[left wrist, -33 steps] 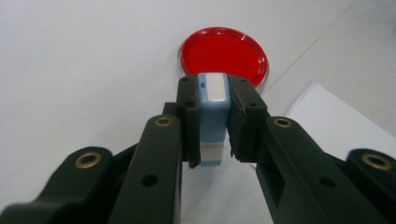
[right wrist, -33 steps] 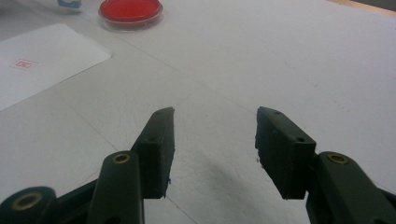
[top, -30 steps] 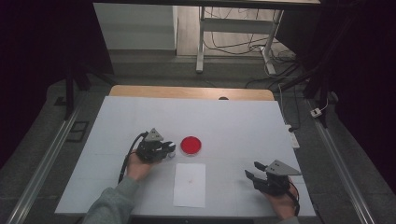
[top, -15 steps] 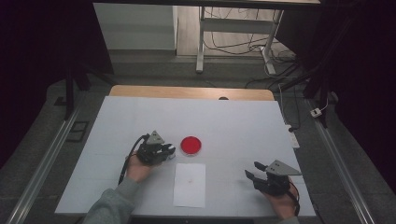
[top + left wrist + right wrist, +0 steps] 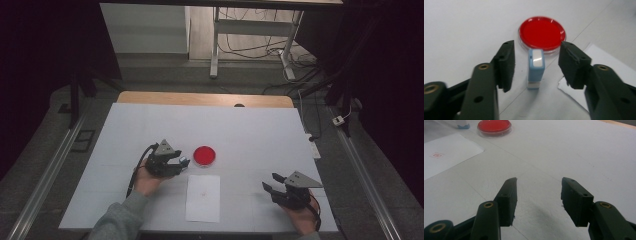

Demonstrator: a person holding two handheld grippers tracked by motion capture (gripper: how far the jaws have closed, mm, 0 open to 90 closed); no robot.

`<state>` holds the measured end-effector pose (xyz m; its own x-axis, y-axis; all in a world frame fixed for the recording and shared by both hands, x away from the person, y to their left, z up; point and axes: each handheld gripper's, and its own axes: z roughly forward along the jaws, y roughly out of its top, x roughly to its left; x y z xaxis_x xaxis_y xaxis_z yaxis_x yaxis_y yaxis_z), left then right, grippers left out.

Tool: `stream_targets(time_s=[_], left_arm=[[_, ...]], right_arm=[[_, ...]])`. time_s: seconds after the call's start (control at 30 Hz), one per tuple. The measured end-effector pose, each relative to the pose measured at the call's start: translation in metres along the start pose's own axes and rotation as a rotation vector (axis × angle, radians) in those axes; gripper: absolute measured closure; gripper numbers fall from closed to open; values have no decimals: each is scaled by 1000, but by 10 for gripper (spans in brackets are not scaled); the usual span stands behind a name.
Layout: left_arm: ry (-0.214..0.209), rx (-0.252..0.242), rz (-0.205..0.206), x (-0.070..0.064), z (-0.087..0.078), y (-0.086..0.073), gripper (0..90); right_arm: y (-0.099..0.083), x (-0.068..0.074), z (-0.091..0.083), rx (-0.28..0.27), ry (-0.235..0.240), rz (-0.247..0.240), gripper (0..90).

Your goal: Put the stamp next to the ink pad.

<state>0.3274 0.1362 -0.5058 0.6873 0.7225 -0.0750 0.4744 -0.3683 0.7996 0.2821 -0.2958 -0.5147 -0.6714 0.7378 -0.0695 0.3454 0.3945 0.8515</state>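
**Stamp stands between open jaws, not yet gripped**

High view: the left hand-held gripper (image 5: 181, 162) sits beside the round red ink pad in its clear dish (image 5: 204, 155); the white paper sheet (image 5: 202, 198) bears a faint mark, so stamping looks partly done.

Left gripper view: the small blue-and-white upright stamp (image 5: 535, 68) stands untouched between spread jaws, nothing blocking it.

Right gripper view: the right hand-held gripper (image 5: 537, 195) hangs open and empty over the white table (image 5: 574, 150).

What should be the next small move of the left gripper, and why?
Probably close the left gripper on the blue stamp. The stamp stands upright between its open jaws, untouched by either, just before the red ink pad.
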Motion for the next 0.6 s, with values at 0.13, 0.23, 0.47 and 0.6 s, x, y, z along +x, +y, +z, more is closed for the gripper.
stream_targets(time_s=[0.13, 0.23, 0.47, 0.6], left_arm=[[-15, -32, -17, 0, -11, 0, 404], [-25, -39, -25, 0, -18, -2, 385], [-37, -32, -21, -4, -35, -8, 369], [-43, -32, -23, -7, -44, -12, 370]], right_arm=[[0, -1, 1, -18, 16, 10, 464], [2, 0, 1, -28, 33, 4, 463], [3, 3, 5, -21, 59, -28, 461], [3, 5, 3, -28, 54, -36, 462]])
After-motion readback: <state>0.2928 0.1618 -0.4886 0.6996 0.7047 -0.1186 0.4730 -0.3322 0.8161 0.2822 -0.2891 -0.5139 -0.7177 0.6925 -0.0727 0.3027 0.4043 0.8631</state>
